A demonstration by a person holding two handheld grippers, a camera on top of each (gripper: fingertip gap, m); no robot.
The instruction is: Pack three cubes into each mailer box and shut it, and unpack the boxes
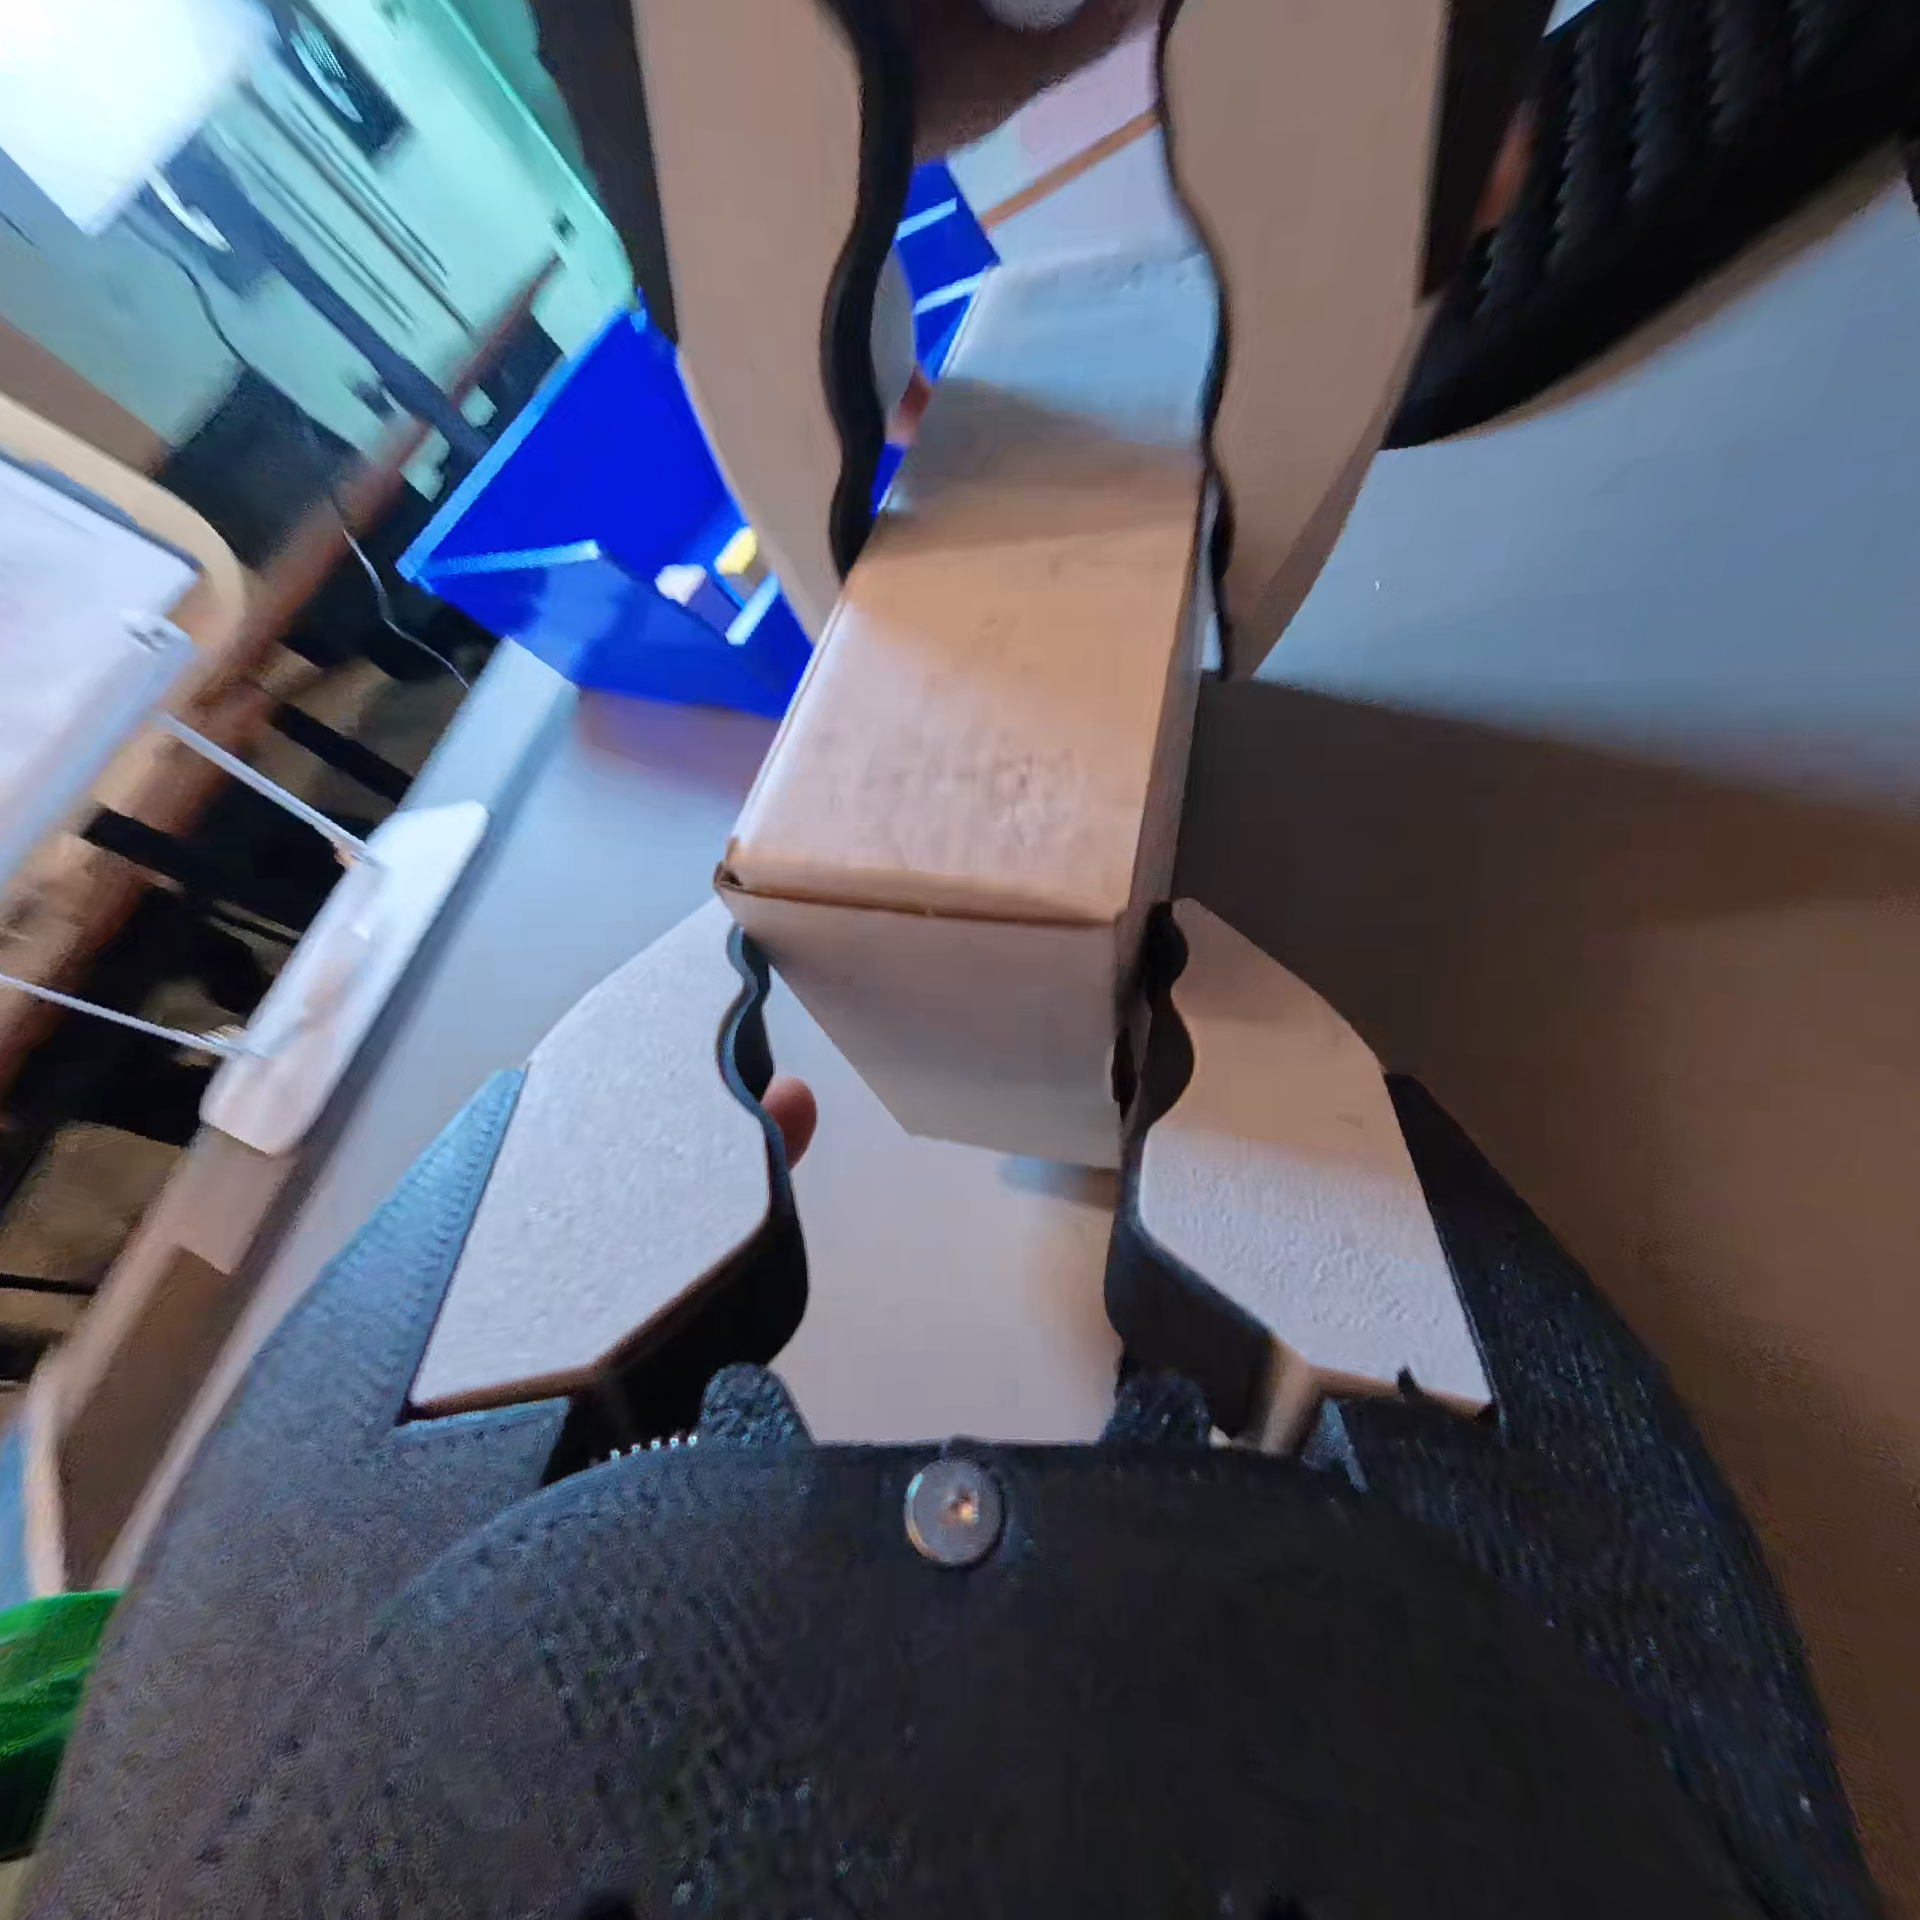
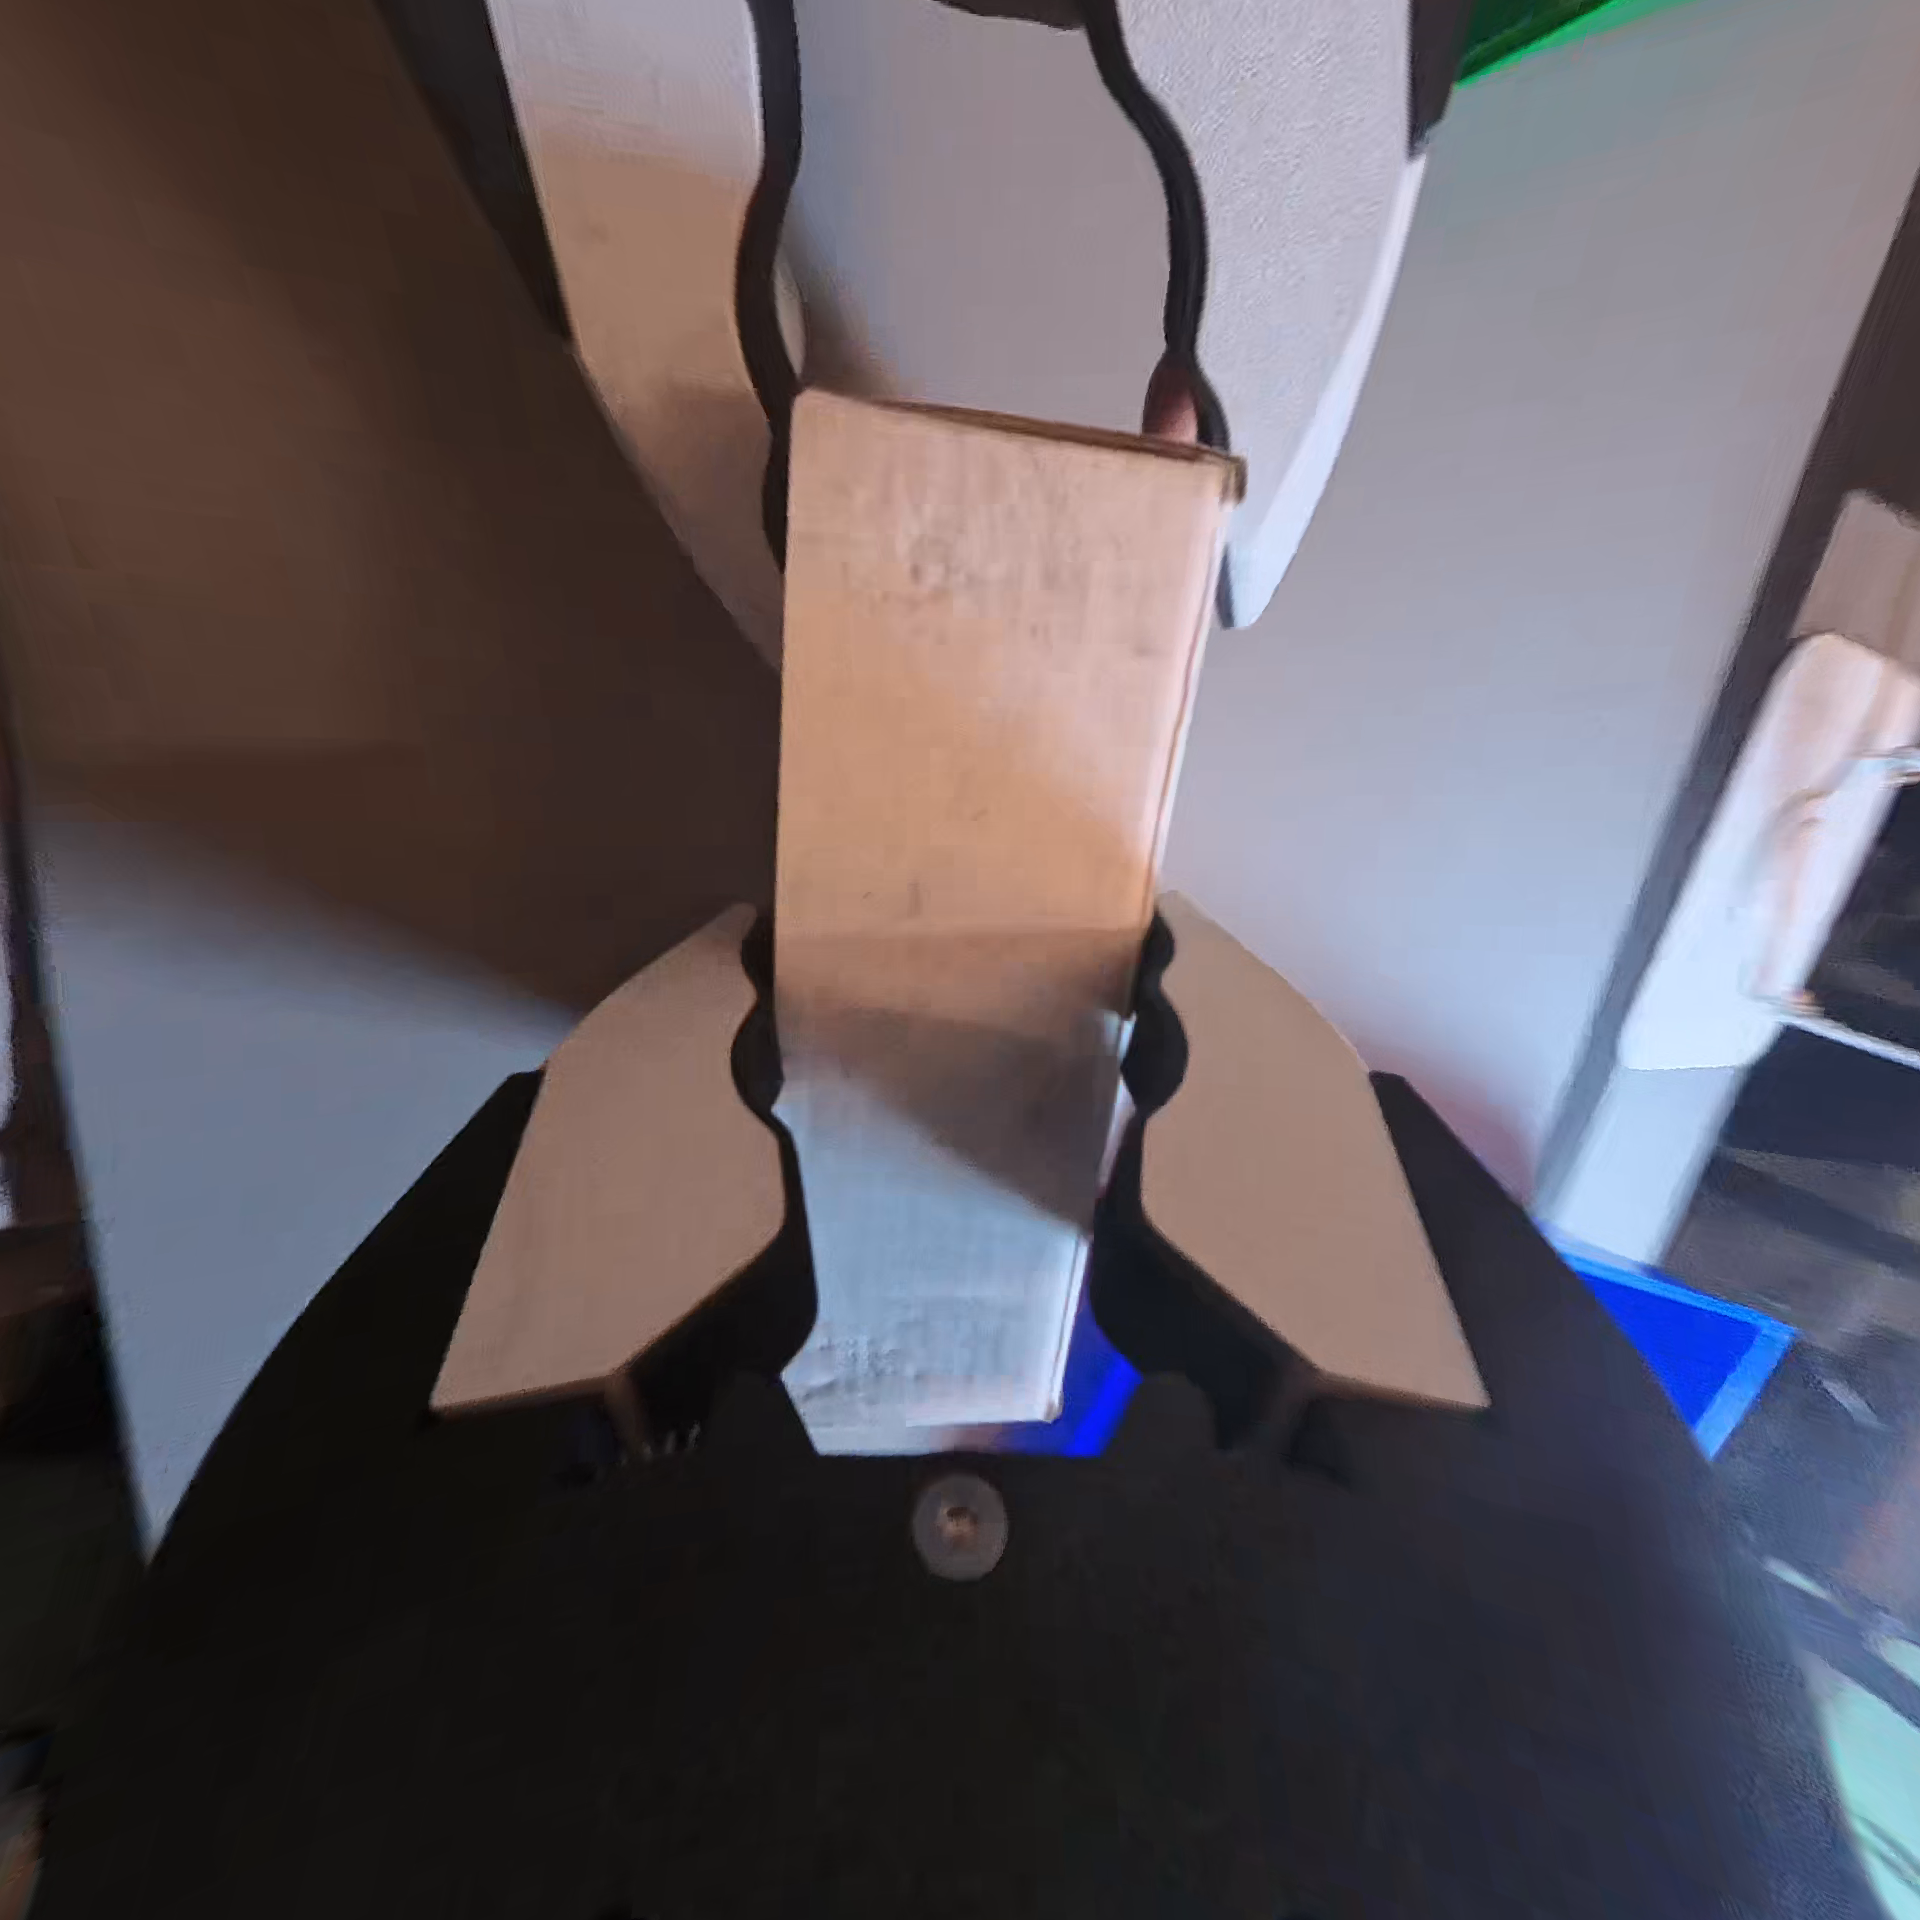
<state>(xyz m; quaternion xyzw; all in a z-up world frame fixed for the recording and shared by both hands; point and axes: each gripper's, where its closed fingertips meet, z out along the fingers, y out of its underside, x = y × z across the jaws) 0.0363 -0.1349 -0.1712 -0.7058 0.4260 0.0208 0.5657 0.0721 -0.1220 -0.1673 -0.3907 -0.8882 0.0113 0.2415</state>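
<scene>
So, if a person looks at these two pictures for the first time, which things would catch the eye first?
First, the closed brown cardboard box in the middle, gripped at opposite ends: the left tool holds its near end and the right tool the other, above a grey table. Next, the bright blue bin behind the box, at the table's far side in the left wrist view.

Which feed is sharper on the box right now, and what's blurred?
Left wrist view: mailer box fairly sharp, shadowed at its far end; blue bin and background motion-smeared. Right wrist view: softer overall, box slightly blurred, its near end in shadow, right edge streaked.
</scene>
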